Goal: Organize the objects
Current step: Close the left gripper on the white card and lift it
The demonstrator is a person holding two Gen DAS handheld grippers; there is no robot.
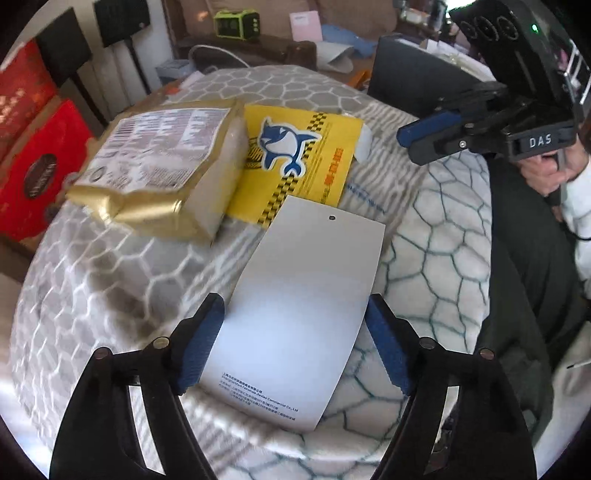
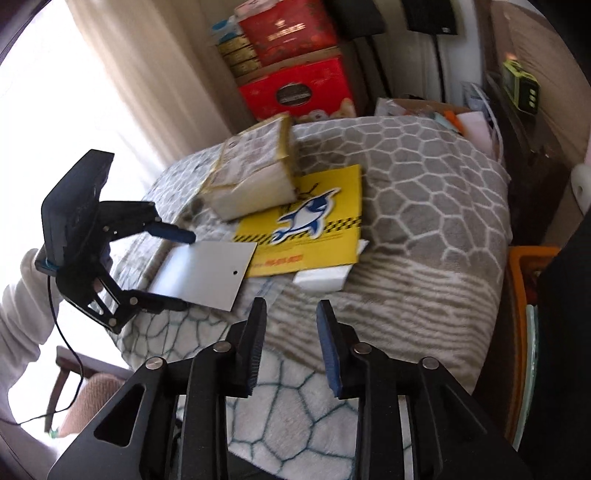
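A white card (image 1: 303, 295) with a punched hole and small print sits between the pads of my left gripper (image 1: 293, 304). Both pads press its long edges and the card bows between them. From the right wrist view, the same card (image 2: 207, 269) sticks out of the left gripper (image 2: 188, 269) just above the blanket. A yellow envelope with a shark sticker (image 1: 299, 155) (image 2: 314, 225) lies beyond it, and a gold-wrapped package (image 1: 155, 162) (image 2: 255, 173) rests partly on that. My right gripper (image 2: 291, 304) hovers open over the blanket with nothing between its fingers; it also shows at the upper right (image 1: 406, 144).
Everything lies on a hexagon-patterned blanket (image 1: 436, 258) (image 2: 424, 206) over a raised surface. A flat white packet (image 2: 321, 277) pokes out under the envelope. Red gift boxes (image 1: 33, 173) (image 2: 295, 92) are stacked beyond the far edge. A green device (image 1: 236, 24) sits on a shelf.
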